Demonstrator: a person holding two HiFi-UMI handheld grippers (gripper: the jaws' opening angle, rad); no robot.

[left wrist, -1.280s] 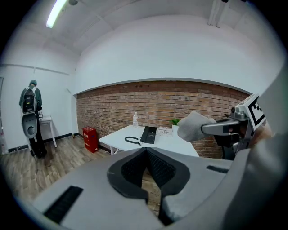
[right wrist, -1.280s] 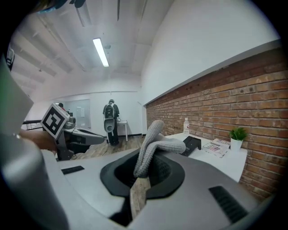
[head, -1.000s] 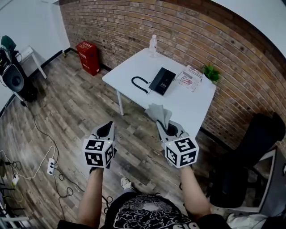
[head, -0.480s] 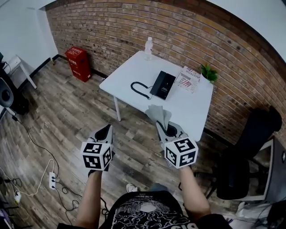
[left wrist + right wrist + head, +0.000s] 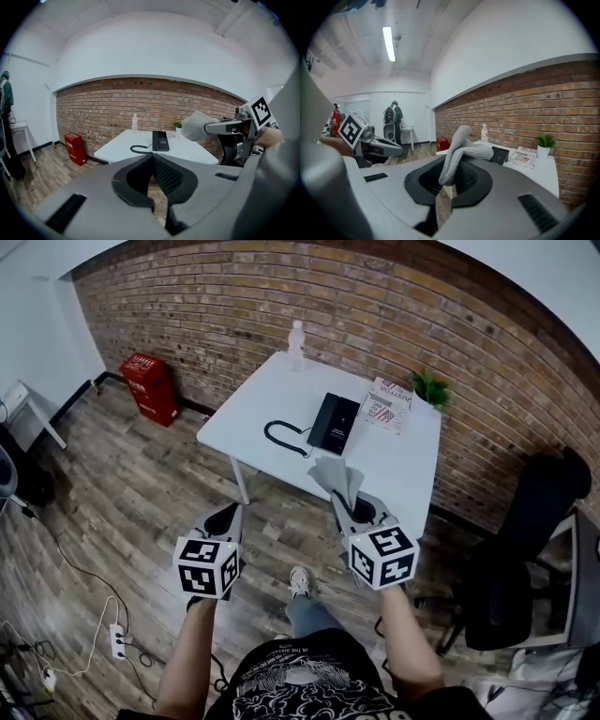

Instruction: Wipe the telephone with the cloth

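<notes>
A black telephone [image 5: 334,423] with a coiled cord [image 5: 281,439] lies on the white table [image 5: 253,409] against the brick wall; it also shows in the left gripper view as the telephone [image 5: 159,140]. My right gripper [image 5: 345,495] is shut on a grey cloth [image 5: 336,478], held in the air before the table's near edge. The cloth [image 5: 460,150] sticks up out of its closed jaws. My left gripper [image 5: 228,514] hangs over the floor to the left, jaws shut with nothing between them.
On the table stand a water bottle [image 5: 296,338], a small potted plant [image 5: 428,388] and a printed booklet [image 5: 386,405]. A red crate [image 5: 148,386] sits by the wall at left, a black office chair [image 5: 517,549] at right. Cables and a power strip [image 5: 118,641] lie on the wood floor.
The table and telephone have drifted left and nearer in the head view as I step forward. Both grippers keep their places, the cloth still held.
</notes>
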